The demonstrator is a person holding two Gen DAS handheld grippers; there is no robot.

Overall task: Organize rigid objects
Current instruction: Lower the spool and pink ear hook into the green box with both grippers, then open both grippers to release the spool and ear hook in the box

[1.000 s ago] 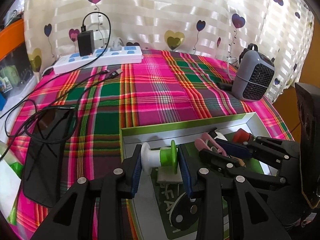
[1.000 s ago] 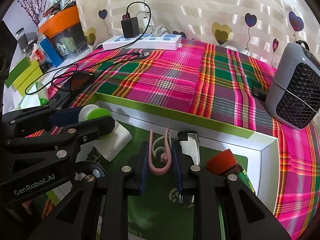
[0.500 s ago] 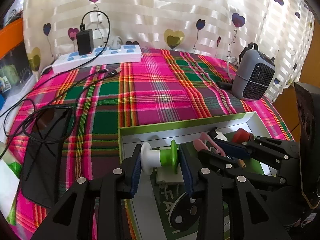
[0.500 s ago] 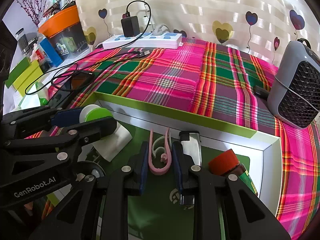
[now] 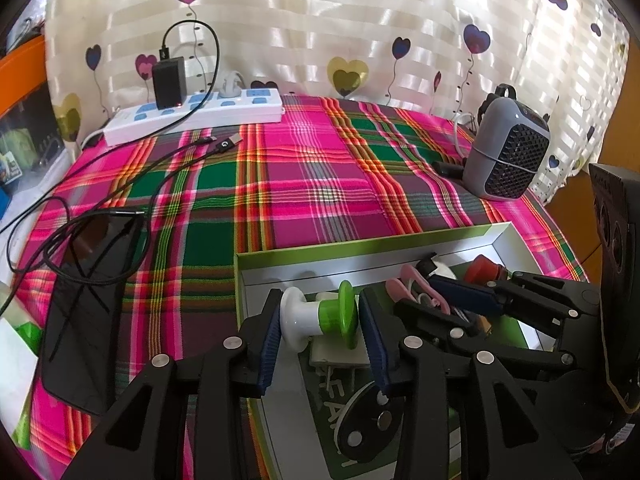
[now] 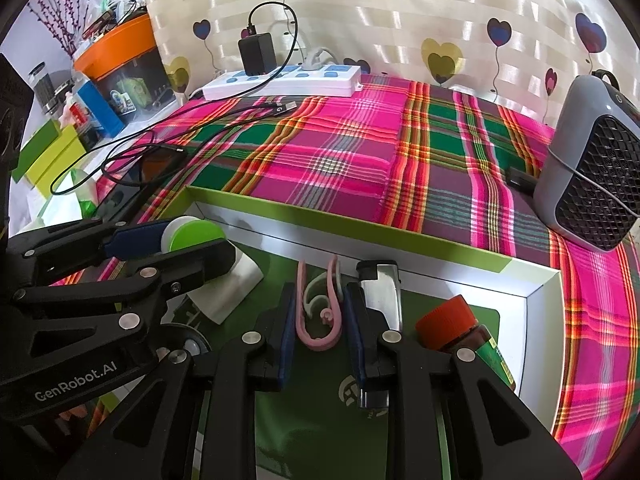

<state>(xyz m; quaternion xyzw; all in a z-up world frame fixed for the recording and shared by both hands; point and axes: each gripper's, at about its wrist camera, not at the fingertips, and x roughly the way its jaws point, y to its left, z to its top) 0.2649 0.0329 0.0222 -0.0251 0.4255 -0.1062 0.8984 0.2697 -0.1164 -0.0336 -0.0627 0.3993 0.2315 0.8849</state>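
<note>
Both grippers release items into the green-rimmed box [image 6: 536,280]: the left gripper [image 5: 320,322] is opening around a white-and-green spool [image 5: 318,318], the right gripper [image 6: 320,322] opening off a pink clip [image 6: 318,312]. Next, likely, both lift clear; the clip lies beside a lighter [image 6: 382,288].

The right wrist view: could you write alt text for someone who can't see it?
The right gripper, its jaws opening, has a pink clip between its blue pads inside a green tray on a plaid cloth. A lighter and a red-capped bottle lie beside it; the left gripper reaches in around a green-and-white spool.
</note>
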